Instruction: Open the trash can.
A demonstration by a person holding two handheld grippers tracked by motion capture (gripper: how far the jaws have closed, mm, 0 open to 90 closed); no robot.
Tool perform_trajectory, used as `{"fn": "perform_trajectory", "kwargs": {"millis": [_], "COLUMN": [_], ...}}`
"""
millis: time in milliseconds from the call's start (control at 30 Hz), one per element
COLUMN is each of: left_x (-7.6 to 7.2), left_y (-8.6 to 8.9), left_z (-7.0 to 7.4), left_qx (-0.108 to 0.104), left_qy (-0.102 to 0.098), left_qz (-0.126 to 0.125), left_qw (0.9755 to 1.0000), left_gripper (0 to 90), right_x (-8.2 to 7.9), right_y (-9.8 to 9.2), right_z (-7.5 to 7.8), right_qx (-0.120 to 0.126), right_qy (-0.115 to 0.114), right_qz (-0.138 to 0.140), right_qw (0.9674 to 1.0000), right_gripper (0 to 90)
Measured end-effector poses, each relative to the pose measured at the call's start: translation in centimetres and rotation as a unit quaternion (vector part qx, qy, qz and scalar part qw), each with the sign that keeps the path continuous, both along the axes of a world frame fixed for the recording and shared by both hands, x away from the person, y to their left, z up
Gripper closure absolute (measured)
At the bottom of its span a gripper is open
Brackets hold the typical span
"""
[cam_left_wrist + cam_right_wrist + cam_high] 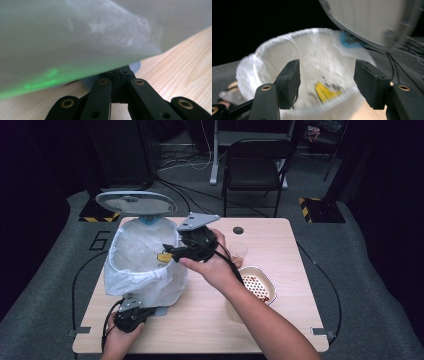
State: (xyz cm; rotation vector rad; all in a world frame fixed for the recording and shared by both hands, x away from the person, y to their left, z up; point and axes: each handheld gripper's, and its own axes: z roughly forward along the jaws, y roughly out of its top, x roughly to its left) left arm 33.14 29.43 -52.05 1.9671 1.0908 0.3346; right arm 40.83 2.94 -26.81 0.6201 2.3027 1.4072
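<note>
- The right gripper (167, 251), black and held in the person's right hand (212, 265), hovers over the near-right rim of the white bin lined with a translucent plastic bag (131, 265).
- Its jaws stand apart with nothing between the pads; in the right gripper view the right gripper (325, 82) looks straight down into the bin's open mouth (272, 47).
- A yellow scrap, like a banana peel (325, 92), lies at the bottom of the liner, below the open jaws and apart from them. From above the same yellow scrap (163, 256) shows just under the jaw tips.
- The bin's round grey lid (135, 202) stands raised at the far side, leaning over the opening; a blue hinge piece (348, 41) sits where it meets the rim.
- The left gripper (131, 316), in the person's left hand (120, 335), rests low at the bin's foot near the table's front-left edge. Its jaws are closed together, pressed down on the bin's grey pedal (135, 66) under the hanging bag (75, 42).
- The light wooden table (210, 320) has bare room in front of and right of the bin.
- A white bowl with a red-patterned inside (260, 285) sits right of the right forearm, and a clear plastic cup (240, 252) just behind it, both well apart from the bin.
</note>
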Motion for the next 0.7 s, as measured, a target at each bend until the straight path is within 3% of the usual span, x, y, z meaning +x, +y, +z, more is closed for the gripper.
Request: {"fn": "perform_trajectory", "kwargs": {"millis": [100, 133, 200, 233, 300, 367, 600, 700], "left_x": [0.0, 0.0, 0.0, 0.0, 0.0, 0.0, 0.0, 0.0], "left_y": [0.0, 0.0, 0.0, 0.0, 0.0, 0.0, 0.0, 0.0], "left_z": [0.0, 0.0, 0.0, 0.0, 0.0, 0.0, 0.0, 0.0], "left_qx": [0.0, 0.001, 0.001, -0.002, -0.004, -0.003, -0.001, -0.001], "left_qy": [-0.001, 0.001, 0.0, -0.001, -0.001, -0.001, 0.002, 0.001], "left_qz": [0.0, -0.001, -0.001, -0.001, -0.001, -0.002, -0.001, -0.002], "left_qw": [1.0, 1.0, 1.0, 1.0, 1.0, 1.0, 1.0, 1.0], "left_gripper": [90.0, 90.0, 90.0, 90.0, 90.0, 90.0, 90.0, 90.0], "right_x": [0.0, -0.1, 0.0, 0.2, 0.3, 1.2, 2.7, 3.6], "right_y": [-1.1, -2.7, -3.3, -4.9, -5.4, -7.5, -10.4, -12.2], "right_z": [-0.1, -0.3, -0.3, -0.7, -0.8, -1.9, -4.0, -5.5], "right_qx": [-0.002, -0.01, -0.011, -0.019, -0.023, -0.035, -0.041, -0.05], "right_qy": [0.002, 0.001, -0.001, -0.005, -0.008, -0.009, 0.005, 0.012], "right_qz": [-0.01, -0.023, -0.027, -0.045, -0.052, -0.075, -0.105, -0.125], "right_qw": [0.9999, 0.9997, 0.9996, 0.9988, 0.9984, 0.9966, 0.9936, 0.9908], "right_gripper": [38.1, 38.3, 38.7, 39.4, 40.1, 41.4, 41.3, 41.4]}}
